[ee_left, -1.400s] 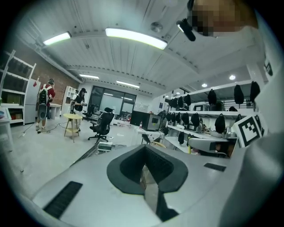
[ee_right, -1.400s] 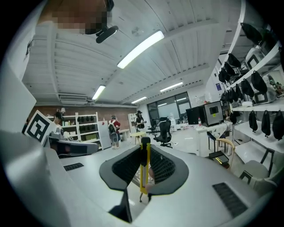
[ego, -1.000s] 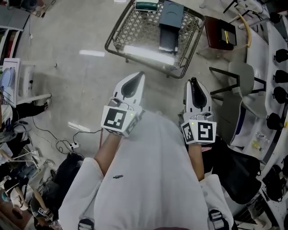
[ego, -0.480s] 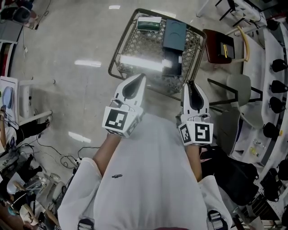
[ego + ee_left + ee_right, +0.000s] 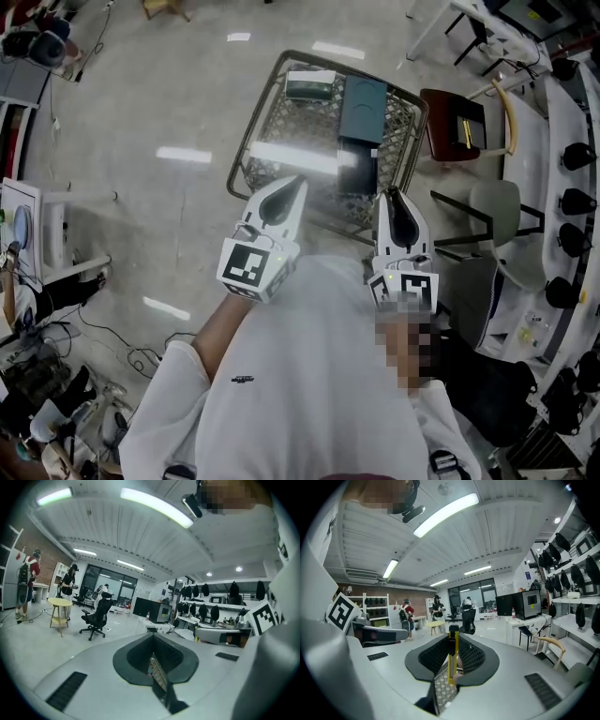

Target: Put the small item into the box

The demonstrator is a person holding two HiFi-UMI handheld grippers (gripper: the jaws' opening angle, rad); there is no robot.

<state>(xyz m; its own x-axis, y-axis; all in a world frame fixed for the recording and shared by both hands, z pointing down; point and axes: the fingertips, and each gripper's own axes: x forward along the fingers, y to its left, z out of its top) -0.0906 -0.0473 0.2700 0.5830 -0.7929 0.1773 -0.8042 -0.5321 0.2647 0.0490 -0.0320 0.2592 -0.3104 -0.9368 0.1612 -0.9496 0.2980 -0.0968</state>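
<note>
In the head view both grippers are held up in front of the person's white shirt, jaws pointing forward. My right gripper (image 5: 393, 193) (image 5: 453, 637) is shut on a thin yellow item with a black tip (image 5: 450, 667), which stands upright between the jaws. My left gripper (image 5: 290, 181) (image 5: 153, 638) is shut, and no item shows between its jaws. Just ahead stands a wire-mesh table (image 5: 255, 141) with a dark teal box (image 5: 364, 97), a small green-and-white box (image 5: 310, 86) and a black box (image 5: 357, 169) on it.
A brown chair (image 5: 459, 120) and a grey chair (image 5: 499, 220) stand right of the mesh table. A long white bench with black headsets (image 5: 572, 155) runs along the right edge. Cables and clutter (image 5: 37, 375) lie on the floor at left. People stand far off (image 5: 406, 613).
The mesh table has drawn closer and lower in the head view, now just beyond the gripper tips. Both grippers keep their pose before the chest, and their jaws have not changed.
</note>
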